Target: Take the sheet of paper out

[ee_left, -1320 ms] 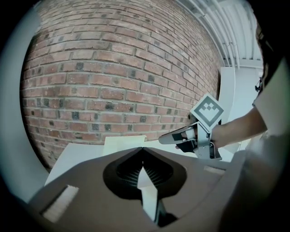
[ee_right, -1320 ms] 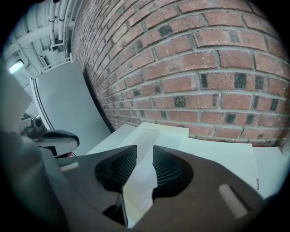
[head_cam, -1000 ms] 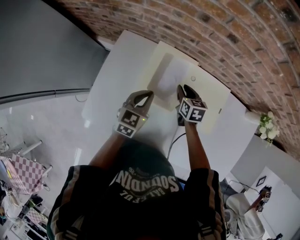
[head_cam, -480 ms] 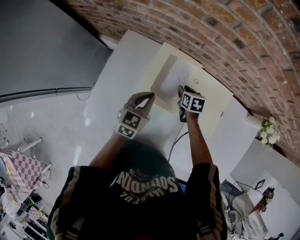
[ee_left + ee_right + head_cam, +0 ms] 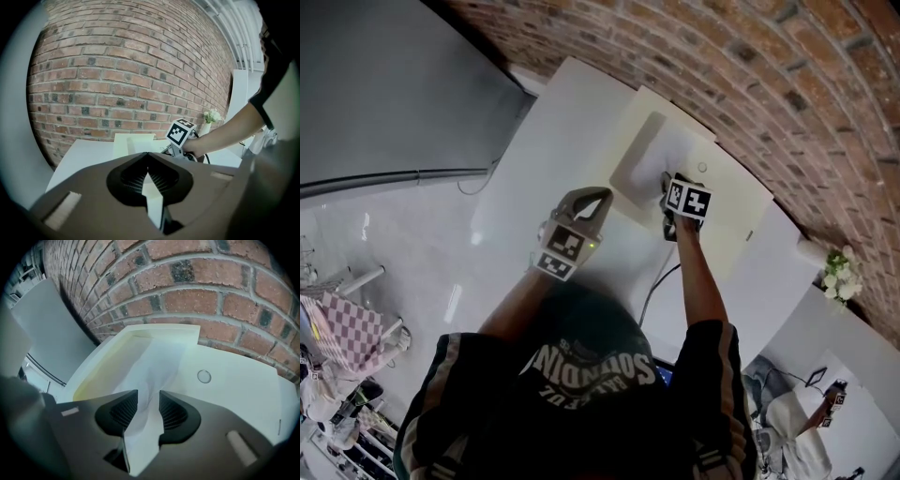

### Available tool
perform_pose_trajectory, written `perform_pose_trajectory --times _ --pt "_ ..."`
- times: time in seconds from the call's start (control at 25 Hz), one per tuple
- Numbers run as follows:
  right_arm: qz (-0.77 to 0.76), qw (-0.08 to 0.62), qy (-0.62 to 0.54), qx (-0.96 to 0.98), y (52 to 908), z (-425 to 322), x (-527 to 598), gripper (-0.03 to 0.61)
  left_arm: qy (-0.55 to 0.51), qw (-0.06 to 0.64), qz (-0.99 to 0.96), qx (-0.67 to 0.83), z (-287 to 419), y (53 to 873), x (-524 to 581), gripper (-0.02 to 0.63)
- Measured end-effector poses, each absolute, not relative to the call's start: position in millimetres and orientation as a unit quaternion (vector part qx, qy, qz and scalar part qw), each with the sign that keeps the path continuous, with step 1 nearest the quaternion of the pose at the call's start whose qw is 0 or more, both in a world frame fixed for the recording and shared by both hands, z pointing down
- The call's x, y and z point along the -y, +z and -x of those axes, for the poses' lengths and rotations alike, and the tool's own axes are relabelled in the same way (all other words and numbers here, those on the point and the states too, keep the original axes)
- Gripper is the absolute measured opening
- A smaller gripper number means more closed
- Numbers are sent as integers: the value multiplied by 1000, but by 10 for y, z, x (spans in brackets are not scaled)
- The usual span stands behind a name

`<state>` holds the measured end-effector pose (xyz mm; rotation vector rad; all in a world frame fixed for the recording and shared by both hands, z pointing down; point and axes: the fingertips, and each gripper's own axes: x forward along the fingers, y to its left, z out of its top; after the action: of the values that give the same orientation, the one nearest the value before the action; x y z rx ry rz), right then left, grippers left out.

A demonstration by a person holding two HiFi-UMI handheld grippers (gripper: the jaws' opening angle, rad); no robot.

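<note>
Right gripper (image 5: 149, 401) has just been opening its jaws; they're wide now, straddling a raised crease in the sheet of paper (image 5: 159, 362) without pinching it. The paper is lying in the cream folder (image 5: 234, 385). Left gripper (image 5: 147, 157) is closed, empty, beside the folder. My guess is a pull drags the unpinned folder along or tears that crease.

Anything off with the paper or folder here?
The paper is buckled: a raised crease runs up it between the right gripper's jaws, which have just been opening and stand apart. The folder lies flat.
</note>
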<state>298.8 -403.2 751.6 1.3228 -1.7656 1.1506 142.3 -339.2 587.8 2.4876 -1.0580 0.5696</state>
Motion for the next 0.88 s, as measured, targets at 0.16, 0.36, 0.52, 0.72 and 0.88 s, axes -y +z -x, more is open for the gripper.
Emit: perform_pose_trajectory --times 0.16,0.36,0.52,0.72,0.88 --pt "-508 338 437 660 7603 -2977 4060 152 204 192 -882 378 -1365 5898 3395 11" --pt "-511 366 428 649 7698 -2960 4063 160 205 194 -879 385 -1284 5926 3407 11" --pt "-515 402 404 641 7739 -3005 4066 107 205 195 -877 389 -1231 5938 3411 11" --pt "-519 410 403 633 7745 -3069 4078 48 207 196 -875 392 -1182 5954 3411 11" --pt "-531 383 428 623 7740 -3147 4066 8 206 197 -875 391 -1178 5953 3400 11"
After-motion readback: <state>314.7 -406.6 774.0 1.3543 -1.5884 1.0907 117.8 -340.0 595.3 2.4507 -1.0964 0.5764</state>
